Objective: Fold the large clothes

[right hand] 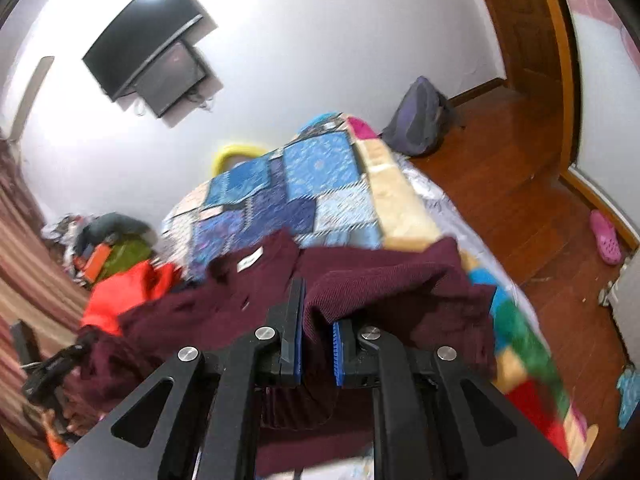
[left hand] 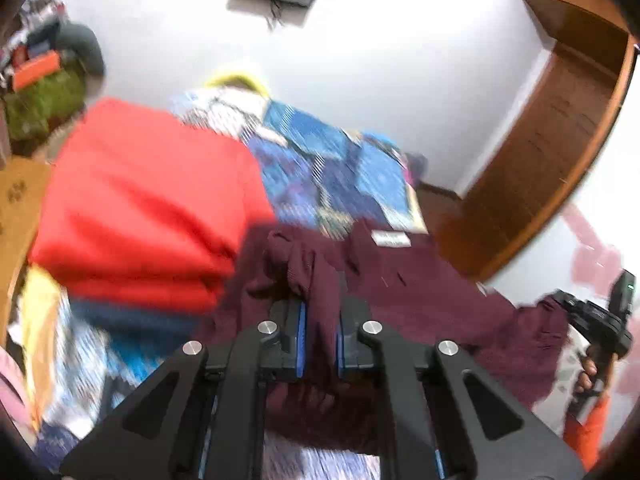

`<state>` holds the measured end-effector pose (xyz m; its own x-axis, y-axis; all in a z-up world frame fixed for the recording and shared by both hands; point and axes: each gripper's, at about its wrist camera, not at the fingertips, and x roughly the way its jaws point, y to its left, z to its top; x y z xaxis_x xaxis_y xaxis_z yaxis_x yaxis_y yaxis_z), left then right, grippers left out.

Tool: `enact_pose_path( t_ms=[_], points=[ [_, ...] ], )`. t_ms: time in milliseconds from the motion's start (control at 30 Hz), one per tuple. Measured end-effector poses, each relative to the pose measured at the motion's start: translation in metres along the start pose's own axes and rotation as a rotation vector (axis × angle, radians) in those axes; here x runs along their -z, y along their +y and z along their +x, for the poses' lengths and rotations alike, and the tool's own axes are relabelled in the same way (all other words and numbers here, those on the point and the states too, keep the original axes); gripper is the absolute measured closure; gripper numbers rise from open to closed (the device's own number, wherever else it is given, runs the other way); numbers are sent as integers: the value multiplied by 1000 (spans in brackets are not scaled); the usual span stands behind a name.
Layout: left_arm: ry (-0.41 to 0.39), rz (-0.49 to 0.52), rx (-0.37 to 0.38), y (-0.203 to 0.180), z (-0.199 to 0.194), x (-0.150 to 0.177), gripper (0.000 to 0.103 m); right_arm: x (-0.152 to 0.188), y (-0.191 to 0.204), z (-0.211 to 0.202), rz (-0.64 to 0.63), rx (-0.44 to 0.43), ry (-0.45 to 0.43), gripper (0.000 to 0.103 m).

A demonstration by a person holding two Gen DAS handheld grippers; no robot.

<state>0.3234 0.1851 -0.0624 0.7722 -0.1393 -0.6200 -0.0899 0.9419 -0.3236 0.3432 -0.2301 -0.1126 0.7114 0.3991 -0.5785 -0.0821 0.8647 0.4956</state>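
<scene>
Over the patchwork quilt (right hand: 304,184) on the bed, a dark red sweater (right hand: 380,276) hangs between two grippers. Left gripper (left hand: 322,316) and right gripper (right hand: 316,332) each pinch its cloth tight. Folded red cloth (left hand: 144,200) lies beside it.

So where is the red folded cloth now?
In the left wrist view the red folded cloth lies left on the bed, beside the maroon sweater and against the blue quilt.
</scene>
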Motion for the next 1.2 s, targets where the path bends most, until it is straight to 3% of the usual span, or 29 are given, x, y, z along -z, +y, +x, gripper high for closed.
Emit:
enact_pose_path(
  t_ms=[200,433,500,533,600,667,800,867,967,1100,1200],
  points=[
    [-17,-13,-109,7,63,-26,93,-20,-22,59,29,94,32,93],
    [29,78,-210,-3,119,-24,91,-17,-39,114,-1,204,139,93],
    [52,109,-216,-8,123,-22,82,-16,-41,119,3,217,165,91],
    [59,119,-212,-11,122,-21,77,-16,-41,118,3,221,171,91],
    [74,142,-181,-18,120,-20,53,-19,-36,113,-10,235,186,84],
    [73,170,-168,-29,117,-19,42,-22,-28,112,-34,243,208,74],
    [74,223,-151,-49,105,-18,36,-23,-5,93,-105,199,197,38],
    [66,214,-132,-53,96,-17,34,-20,9,82,-157,204,169,30],
    [25,218,-140,-57,78,-16,29,-12,32,65,-259,211,136,29],
    [-39,252,-167,-62,50,-9,12,3,56,51,-349,183,135,29],
    [-59,283,-192,-61,34,1,10,15,70,46,-401,176,135,29]
  ],
)
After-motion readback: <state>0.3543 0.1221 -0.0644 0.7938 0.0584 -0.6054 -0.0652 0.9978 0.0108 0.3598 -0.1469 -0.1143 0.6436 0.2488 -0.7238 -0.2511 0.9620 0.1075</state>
